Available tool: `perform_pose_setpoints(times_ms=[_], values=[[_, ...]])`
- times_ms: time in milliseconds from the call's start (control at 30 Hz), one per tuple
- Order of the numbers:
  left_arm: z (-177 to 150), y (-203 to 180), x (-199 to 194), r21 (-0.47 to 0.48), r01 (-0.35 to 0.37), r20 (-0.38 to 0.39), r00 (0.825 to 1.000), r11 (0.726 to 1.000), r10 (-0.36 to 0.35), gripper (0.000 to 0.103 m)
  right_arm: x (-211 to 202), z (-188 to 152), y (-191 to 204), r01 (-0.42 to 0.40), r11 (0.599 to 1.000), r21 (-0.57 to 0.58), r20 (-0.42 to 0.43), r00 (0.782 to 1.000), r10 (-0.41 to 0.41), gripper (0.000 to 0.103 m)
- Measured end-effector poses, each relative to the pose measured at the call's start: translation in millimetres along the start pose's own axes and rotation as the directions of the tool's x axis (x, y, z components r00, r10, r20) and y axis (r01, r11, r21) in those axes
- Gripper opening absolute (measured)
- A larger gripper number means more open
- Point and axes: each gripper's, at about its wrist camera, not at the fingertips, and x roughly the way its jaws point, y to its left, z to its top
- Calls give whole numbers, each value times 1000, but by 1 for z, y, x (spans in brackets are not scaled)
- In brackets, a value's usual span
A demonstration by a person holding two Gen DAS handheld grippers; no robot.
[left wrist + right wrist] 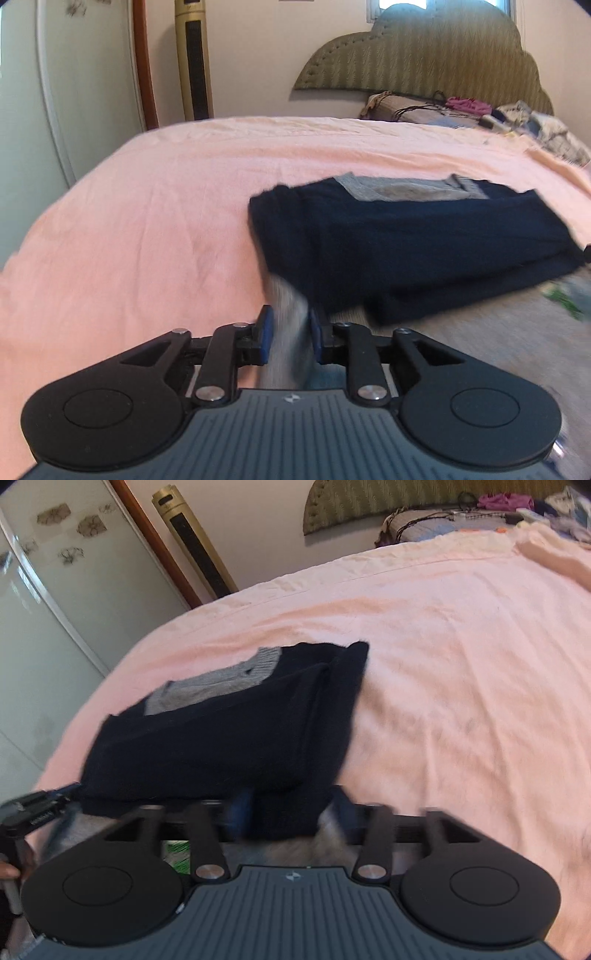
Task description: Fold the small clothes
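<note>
The left gripper (289,334) pinches grey cloth, the near hem of the navy garment (406,240); the right gripper (290,812) clamps the same hem; the garment lies half folded on the pink bedsheet (166,192), its long axis crosswise, directly ahead of both.

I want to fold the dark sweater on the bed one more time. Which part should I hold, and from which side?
Grip the sweater at the two corners of its near hem, coming in low from the bed's near edge. It lies flat with the grey collar on the far side, so the near edge can be lifted. Both the left gripper and right gripper already pinch fabric there.
</note>
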Motion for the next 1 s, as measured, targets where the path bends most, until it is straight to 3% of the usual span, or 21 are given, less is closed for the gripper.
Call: perform_pose_setpoints(times_ms=[33, 100, 167, 233, 267, 300, 333, 367, 533, 600, 700, 733, 800, 833, 867, 900, 933, 1000], values=[[-9, 5, -11, -24, 18, -5, 1000, 1000, -18, 28, -11, -8, 5, 5, 1000, -27, 5, 1000, -5, 84], [-27, 17, -26, -95, 72, -36, 996, 993, -76, 48, -30, -27, 8, 13, 999, -50, -9, 1000, -13, 83], [-44, 26, -39, -169, 135, -25, 990, 976, -141, 60, -43, -47, 3, 3, 999, -38, -34, 999, -4, 83], [-50, 26, -44, -193, 147, -17, 988, 970, -153, 62, -51, -63, 3, 8, 998, -58, -18, 1000, -9, 80], [-49, 23, -44, -184, 137, -18, 990, 973, -143, 58, -52, -68, 6, 24, 996, -83, -13, 1000, -26, 72], [-48, 19, -43, -164, 125, -20, 991, 978, -130, 22, -53, -69, 11, 47, 992, -116, -13, 999, -49, 60], [-46, 16, -41, -144, 101, -32, 994, 984, -107, 2, -52, -68, 13, 49, 992, -120, -39, 998, -54, 8], [-45, 13, -39, -128, 79, -37, 996, 989, -84, 4, -51, -66, 12, 43, 994, -105, -46, 998, -48, 11], [-49, 21, -46, -80, -15, -40, 999, 997, 12, 3, -62, -66, 0, 102, 989, -104, -39, 994, -107, 6], [-55, 31, -45, -108, 10, -24, 1000, 994, -13, 3, -66, -68, -12, 145, 986, -80, -20, 989, -147, 5], [-57, 30, -55, -124, 27, -24, 999, 992, -30, 4, -68, -70, -21, 102, 995, -8, -19, 995, -102, 6], [-59, 31, -60, -147, 64, -30, 997, 987, -69, 5, -72, -70, -23, 86, 996, 32, -23, 996, -85, 12], [-67, 39, -71, -235, 179, -51, 979, 955, -196, 14, -85, -75, -31, 2, 992, 126, -28, 1000, 1, 45], [-75, 46, -77, -297, 229, -46, 966, 927, -253, 21, -94, -80, -32, -43, 987, 157, -21, 999, 46, 76], [-84, 54, -83, -369, 281, -30, 949, 886, -314, 40, -102, -87, -33, -80, 980, 181, -7, 997, 83, 93], [-95, 60, -87, -438, 336, -5, 927, 834, -376, 61, -110, -95, -34, -118, 972, 203, -7, 993, 122, 93], [-105, 65, -90, -495, 377, 24, 907, 783, -421, 67, -114, -103, -37, -152, 960, 236, -22, 987, 162, 89], [-115, 66, -93, -558, 412, 58, 885, 720, -461, 68, -115, -116, -38, -182, 941, 284, -39, 979, 201, 85]])
